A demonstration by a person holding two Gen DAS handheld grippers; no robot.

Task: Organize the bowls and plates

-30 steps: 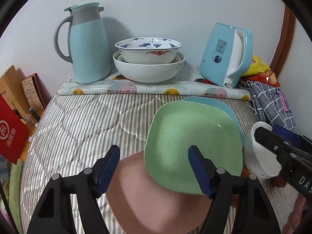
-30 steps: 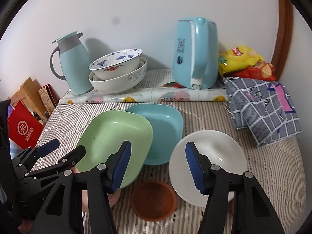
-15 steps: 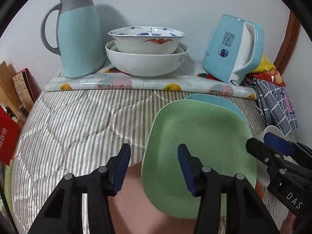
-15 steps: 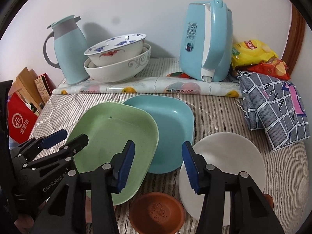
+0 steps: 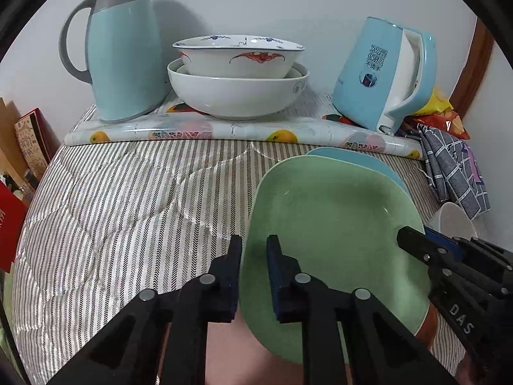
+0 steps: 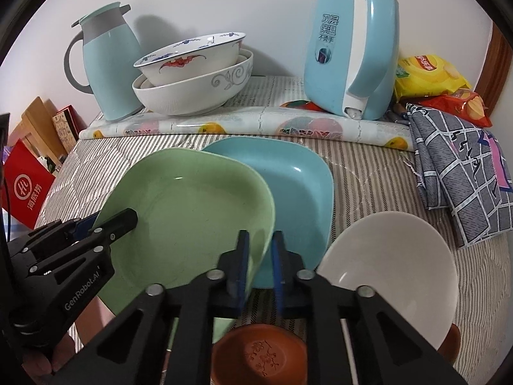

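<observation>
You had both grippers, left and right, nearly closed, each pinching an opposite rim of the green plate at frame centre, overlapping the blue plate; best lifted level, evenly.

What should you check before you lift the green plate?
1. Left gripper closed on the green plate's left rim: ok.
2. Right gripper closed on its right rim: ok.
3. Nothing on the green plate: ok.
4. Plate free of others: not ok; it overlaps the blue plate and the pink plate.
5. White bowl apart from the green plate: ok.
6. Grip firm enough: cannot tell.
</observation>
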